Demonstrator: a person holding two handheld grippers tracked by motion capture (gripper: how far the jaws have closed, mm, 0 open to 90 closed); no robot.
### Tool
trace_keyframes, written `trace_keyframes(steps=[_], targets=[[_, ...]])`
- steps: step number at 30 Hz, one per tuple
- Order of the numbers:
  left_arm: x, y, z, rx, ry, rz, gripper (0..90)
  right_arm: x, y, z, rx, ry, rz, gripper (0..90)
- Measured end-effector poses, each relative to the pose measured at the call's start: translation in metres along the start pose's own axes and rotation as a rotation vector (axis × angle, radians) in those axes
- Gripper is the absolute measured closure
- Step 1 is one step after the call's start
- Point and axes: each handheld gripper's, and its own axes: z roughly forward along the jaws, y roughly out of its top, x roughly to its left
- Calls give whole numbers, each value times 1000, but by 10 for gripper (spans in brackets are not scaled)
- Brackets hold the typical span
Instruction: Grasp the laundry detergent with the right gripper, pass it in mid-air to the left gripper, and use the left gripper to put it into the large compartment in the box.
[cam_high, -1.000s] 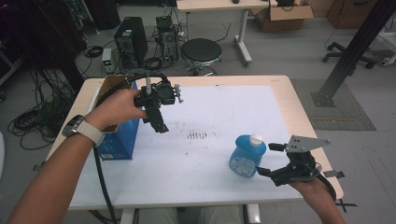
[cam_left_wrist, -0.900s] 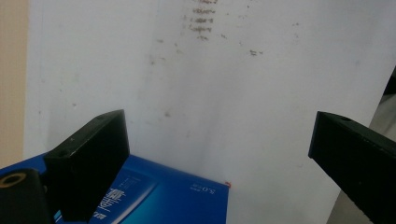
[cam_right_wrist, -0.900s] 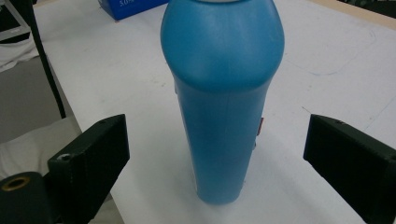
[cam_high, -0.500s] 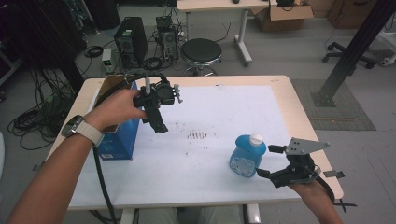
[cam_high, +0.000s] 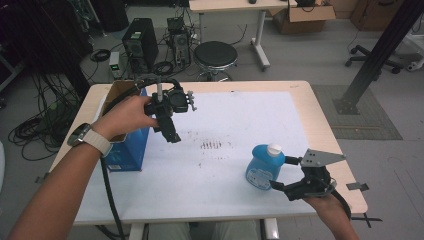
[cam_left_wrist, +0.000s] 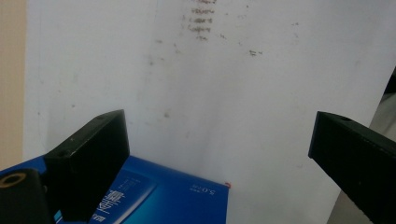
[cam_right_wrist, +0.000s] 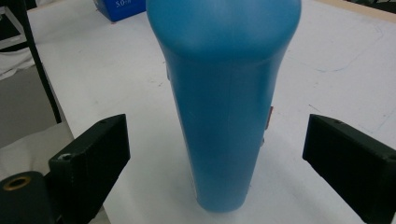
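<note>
Right gripper (cam_high: 286, 174) fingers apart around upright blue bottle (cam_high: 265, 163), 5 o'clock on tabletop (cam_high: 300, 95); clamp low and square. Left gripper (cam_high: 167, 122) fingers apart, holding nothing.

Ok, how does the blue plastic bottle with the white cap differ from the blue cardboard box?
The blue plastic bottle with the white cap is rounded and stands closed near the right gripper, whose open jaws sit either side of it; the blue cardboard box is square-edged, darker blue, and open at the top. The bottle stands near the table's right front, the box at its left edge, beside the left gripper. Both stand upright on the white sheet.
</note>
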Motion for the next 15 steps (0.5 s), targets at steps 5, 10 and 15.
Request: trace_keyframes(steps=[5, 10, 15], targets=[[0, 0, 0, 4, -1, -1, 57, -1, -1, 8, -4, 5, -3, 74], [0, -1, 0, 3, 0, -3, 57, -2, -1, 15, -4, 8, -1, 74], [1, -2, 0, 6, -1, -5, 57, -2, -1, 20, -8, 12, -2, 74]])
